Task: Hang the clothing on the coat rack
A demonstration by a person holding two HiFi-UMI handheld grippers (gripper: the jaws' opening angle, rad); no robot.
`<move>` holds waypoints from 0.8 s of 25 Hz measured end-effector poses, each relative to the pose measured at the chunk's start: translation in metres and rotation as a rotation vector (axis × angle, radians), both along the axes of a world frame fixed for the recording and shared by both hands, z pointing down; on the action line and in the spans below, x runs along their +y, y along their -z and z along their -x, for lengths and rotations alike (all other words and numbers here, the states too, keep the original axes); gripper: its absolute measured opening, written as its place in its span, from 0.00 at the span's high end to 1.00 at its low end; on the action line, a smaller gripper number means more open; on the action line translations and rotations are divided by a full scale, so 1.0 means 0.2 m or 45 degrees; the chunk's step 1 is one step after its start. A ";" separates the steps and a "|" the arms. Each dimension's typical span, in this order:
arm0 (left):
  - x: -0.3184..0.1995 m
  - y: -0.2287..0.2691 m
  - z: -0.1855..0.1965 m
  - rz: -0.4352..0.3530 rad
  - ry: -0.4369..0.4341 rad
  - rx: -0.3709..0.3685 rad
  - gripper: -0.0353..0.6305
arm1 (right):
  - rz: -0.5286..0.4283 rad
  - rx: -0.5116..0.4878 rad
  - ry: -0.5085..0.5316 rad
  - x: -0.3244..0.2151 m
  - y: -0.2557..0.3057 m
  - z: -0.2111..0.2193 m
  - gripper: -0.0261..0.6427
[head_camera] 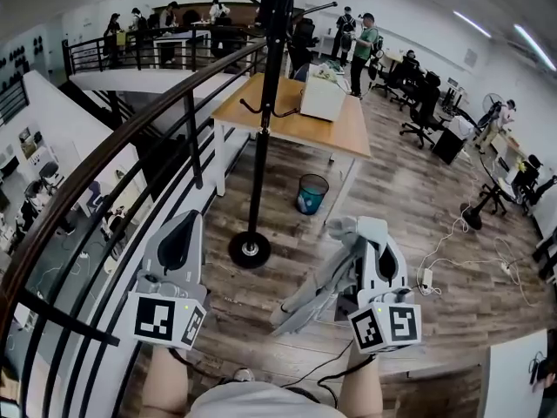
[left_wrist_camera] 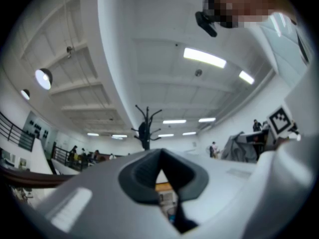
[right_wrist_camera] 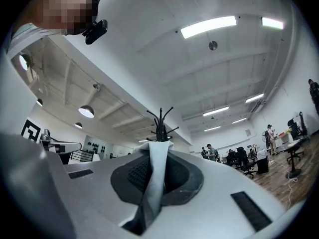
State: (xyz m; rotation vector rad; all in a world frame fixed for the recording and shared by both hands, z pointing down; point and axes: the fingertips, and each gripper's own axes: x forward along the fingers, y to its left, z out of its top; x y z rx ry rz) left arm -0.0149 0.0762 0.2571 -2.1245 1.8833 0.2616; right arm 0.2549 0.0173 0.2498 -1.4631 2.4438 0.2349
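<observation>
Seen from the head camera, two handheld grippers are held out over a wood plank floor (head_camera: 409, 198) in a large open office on an upper level. The left gripper (head_camera: 188, 219) has its jaws together at the tips with nothing between them. The right gripper (head_camera: 369, 227) is clamped on the clothing (head_camera: 315, 293), a pale grey garment; a strip of it is pinched between the pads and the rest hangs down beside that gripper's left side, clear of the floor.

The black coat rack (head_camera: 262, 138) stands ahead of both grippers, between them and a little closer to the left one, with its round base (head_camera: 250, 250) on the floor. Its hooks are well apart from the garment. A dark curved railing (head_camera: 104, 151) runs along the left gripper's outer side, with a lower floor visible past it. Beyond the rack is a wooden table (head_camera: 341, 133) bearing a white box (head_camera: 322, 96), and a teal bin (head_camera: 312, 193) sits ahead of the right gripper. Office chairs (head_camera: 425, 104) and several people stand farther off. Cables (head_camera: 452, 249) trail on the floor to the right gripper's right. Long ceiling lights (right_wrist_camera: 207, 27) glow overhead.
</observation>
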 end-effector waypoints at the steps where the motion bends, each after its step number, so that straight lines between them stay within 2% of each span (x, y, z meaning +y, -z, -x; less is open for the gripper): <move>1: -0.01 0.00 0.02 0.002 -0.004 0.000 0.93 | 0.001 -0.001 -0.006 -0.01 0.00 0.02 0.94; 13: -0.19 -0.10 0.16 0.050 -0.032 0.019 0.93 | 0.032 -0.002 -0.003 -0.17 -0.04 0.18 0.94; 20: -0.39 -0.10 0.24 0.051 -0.001 0.020 0.93 | 0.035 -0.008 0.032 -0.38 -0.05 0.27 0.94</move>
